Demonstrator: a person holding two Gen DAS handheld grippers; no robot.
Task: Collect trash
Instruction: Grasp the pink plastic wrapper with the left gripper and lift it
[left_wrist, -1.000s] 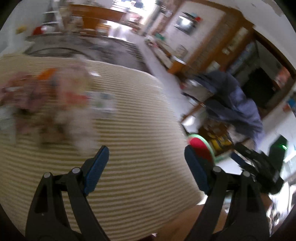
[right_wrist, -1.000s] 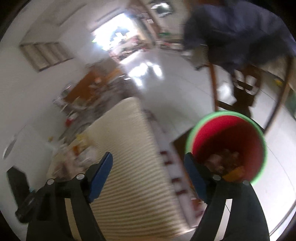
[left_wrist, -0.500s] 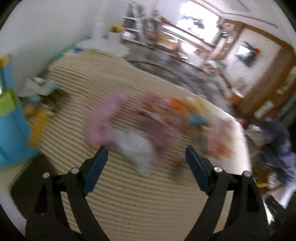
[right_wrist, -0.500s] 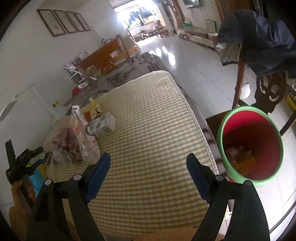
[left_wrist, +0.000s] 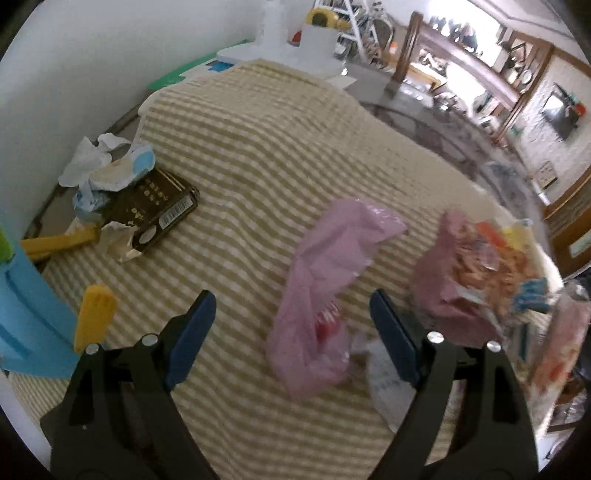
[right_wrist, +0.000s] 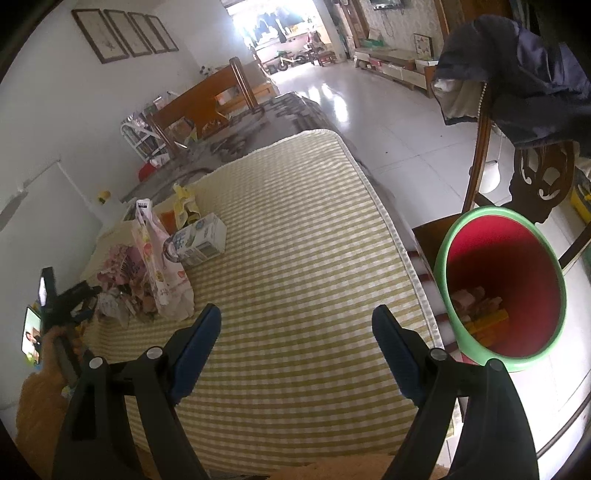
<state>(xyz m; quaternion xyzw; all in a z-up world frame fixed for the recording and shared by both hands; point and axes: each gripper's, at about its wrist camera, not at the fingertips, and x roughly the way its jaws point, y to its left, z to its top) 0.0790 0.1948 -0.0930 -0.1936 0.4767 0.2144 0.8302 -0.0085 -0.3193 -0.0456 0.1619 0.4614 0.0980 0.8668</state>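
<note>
**Left tongs hover over a pink bag on a littered mattress**

Landmark: the striped mattress (left_wrist: 280, 155), checked yellow and cream, which carries all the loose trash.

At the mattress's far left edge, by the wall, lies a clump of crumpled white and blue paper (left_wrist: 107, 166) touching a dark flat box (left_wrist: 155, 210) with gold lettering.

Toward the middle of the mattress, the left tongs (left_wrist: 291, 332) point steeply down; their blue pads are apart and just narrowing, with nothing pressed between them. A crumpled pink plastic bag (left_wrist: 325, 288) lies directly ahead, partly between the pads and nearer the right one. Its long axis runs away from the tongs, slanting toward the upper right. A pile of pink and orange wrappers (left_wrist: 476, 273) sits just right of it.

In the right wrist view, the right tongs (right_wrist: 295, 347) hang apart and empty over bare mattress, well clear of the trash heap (right_wrist: 159, 273). The left tongs are plainly nearer.

Off the mattress's right edge stands a green-rimmed red bin (right_wrist: 506, 288), already holding some scraps.
</note>
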